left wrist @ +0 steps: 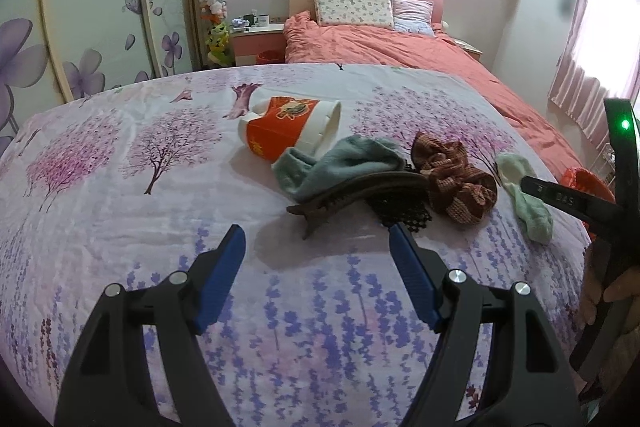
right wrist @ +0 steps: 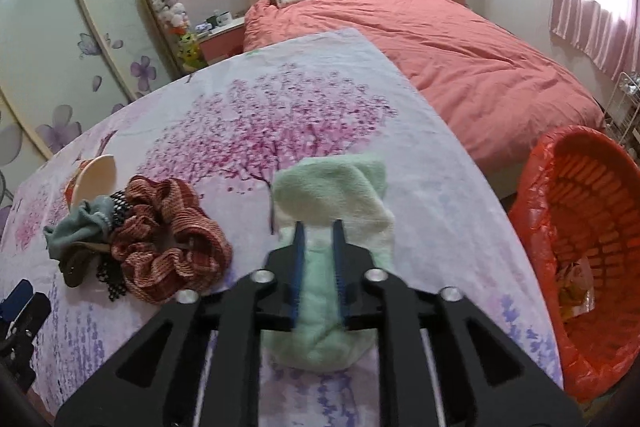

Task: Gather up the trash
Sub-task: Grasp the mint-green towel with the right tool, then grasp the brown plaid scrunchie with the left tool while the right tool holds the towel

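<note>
Left to right on the bed (left wrist: pixel 120 227): cup (left wrist: pixel 288 131) lies on its side, grey sock (left wrist: pixel 340 163) against it, hair clip (left wrist: pixel 360 191) in front, black net (left wrist: pixel 400 215) under the clip, scrunchie (left wrist: pixel 456 183) next, green sock (right wrist: pixel 332 203) last. Left gripper (left wrist: pixel 318 247) is held above the bedspread just short of the clip, fingers (left wrist: pixel 224 259) released, nothing between them. Right gripper (right wrist: pixel 319 239) straddles the green sock; whether the fingers (right wrist: pixel 299 255) press it or only bracket it cannot be told. Bin (right wrist: pixel 580 227) stands off the bed's right edge, wrappers already seen inside. Judged early-to-mid: some trash binned, the cup likely still left to collect.
</note>
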### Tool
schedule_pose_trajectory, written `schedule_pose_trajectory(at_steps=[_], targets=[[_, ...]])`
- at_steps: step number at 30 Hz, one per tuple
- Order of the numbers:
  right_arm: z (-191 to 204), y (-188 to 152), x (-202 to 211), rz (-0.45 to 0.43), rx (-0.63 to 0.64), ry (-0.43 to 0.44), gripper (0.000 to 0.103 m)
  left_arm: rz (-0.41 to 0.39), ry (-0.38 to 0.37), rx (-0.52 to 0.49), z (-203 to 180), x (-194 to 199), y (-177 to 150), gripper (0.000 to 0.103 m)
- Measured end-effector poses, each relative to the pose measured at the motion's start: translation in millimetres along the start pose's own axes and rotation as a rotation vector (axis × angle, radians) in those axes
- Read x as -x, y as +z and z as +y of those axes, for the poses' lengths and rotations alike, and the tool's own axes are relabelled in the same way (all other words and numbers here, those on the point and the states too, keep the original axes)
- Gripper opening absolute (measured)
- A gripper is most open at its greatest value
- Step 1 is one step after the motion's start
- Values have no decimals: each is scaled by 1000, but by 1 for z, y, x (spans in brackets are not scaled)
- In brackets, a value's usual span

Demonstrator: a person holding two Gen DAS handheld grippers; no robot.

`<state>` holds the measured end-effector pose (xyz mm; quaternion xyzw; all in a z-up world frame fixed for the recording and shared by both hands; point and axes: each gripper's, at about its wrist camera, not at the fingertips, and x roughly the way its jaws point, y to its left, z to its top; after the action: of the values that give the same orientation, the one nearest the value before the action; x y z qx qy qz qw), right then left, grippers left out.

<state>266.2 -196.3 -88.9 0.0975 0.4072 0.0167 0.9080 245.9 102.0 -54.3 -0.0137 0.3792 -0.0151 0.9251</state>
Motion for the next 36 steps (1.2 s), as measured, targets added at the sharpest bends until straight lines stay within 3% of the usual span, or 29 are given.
schedule_pose_trajectory(at_steps=[2,6,17,19,20,21,30,36], targets=[[6,0,-2,-3,21,-8,38,0,-1,-2,-2,1,0,73],[11,-3,-11,14,48,-52,43,2,-3,-6,-4,1,-1,73],[-3,-5,-6,1,-3,-63,43,2,-39,-21,-17,1,1,73],[-2,-6,-7,6,18,-78,33,2,-47,-29,-25,-1,5,73],[-2,-5,-7,6,26,-86,12,4,-52,-30,-29,-2,7,73],[-2,-5,-6,7,38,-60,8,6,-60,-29,-35,-4,9,73],[-48,-9,4,-12,-84,-70,5,13,-126,-85,-91,-18,31,73],[-49,-10,3,-7,-83,-58,5,61,-85,-133,-124,-52,40,73]])
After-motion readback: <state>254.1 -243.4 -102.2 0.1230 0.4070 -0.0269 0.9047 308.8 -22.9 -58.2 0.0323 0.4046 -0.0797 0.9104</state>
